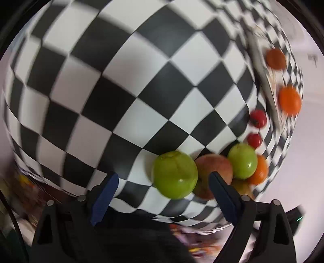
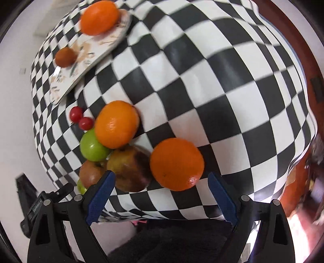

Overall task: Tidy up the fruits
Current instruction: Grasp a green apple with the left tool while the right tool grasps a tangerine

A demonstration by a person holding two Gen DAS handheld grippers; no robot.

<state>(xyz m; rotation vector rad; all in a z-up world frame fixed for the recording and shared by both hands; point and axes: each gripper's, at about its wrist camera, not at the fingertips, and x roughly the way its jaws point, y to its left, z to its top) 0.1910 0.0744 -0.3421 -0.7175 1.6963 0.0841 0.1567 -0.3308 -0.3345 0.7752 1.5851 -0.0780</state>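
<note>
In the left wrist view my left gripper (image 1: 162,182) is open above a green apple (image 1: 175,175) that lies between its fingers on the checkered cloth (image 1: 121,81). A red-yellow apple (image 1: 214,168), a second green apple (image 1: 243,160), an orange (image 1: 261,171) and two cherry tomatoes (image 1: 258,118) lie to its right. In the right wrist view my right gripper (image 2: 161,182) is open just short of an orange (image 2: 177,163). Beside it lie a red-yellow apple (image 2: 129,169), another orange (image 2: 116,124), a green apple (image 2: 92,146) and cherry tomatoes (image 2: 81,118).
A floral plate (image 2: 91,52) at the table's far corner holds an orange (image 2: 99,17) and a small brown fruit (image 2: 64,56); it also shows in the left wrist view (image 1: 269,87). The left gripper's body (image 2: 40,202) shows at lower left in the right view.
</note>
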